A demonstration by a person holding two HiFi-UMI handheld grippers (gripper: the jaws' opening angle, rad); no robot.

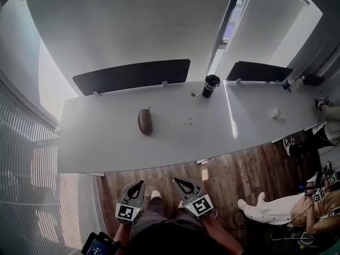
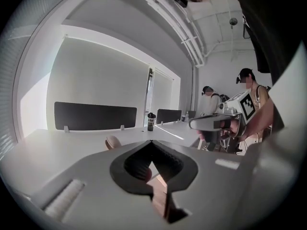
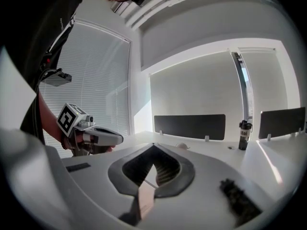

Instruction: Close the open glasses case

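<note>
The table [image 1: 106,142] runs out of the head view at its right end. In both gripper views its near part is hidden behind the tool bodies. Two dark dividers [image 1: 131,75] stand along its far edge. The left gripper [image 1: 139,184] and right gripper [image 1: 178,181] hang side by side over the wooden floor [image 1: 159,175], short of the table's near edge. Each has its jaws drawn together, tips meeting and nothing between them. Bare tabletop lies ahead of both tools. Ahead and right of the right gripper, near the far edge, stands a black bottle [image 1: 210,86]; its label is too small to read. The brown case [image 1: 145,121] lies ahead of the left gripper, alone in mid-table. It is too small to tell whether its lid is up.
</note>
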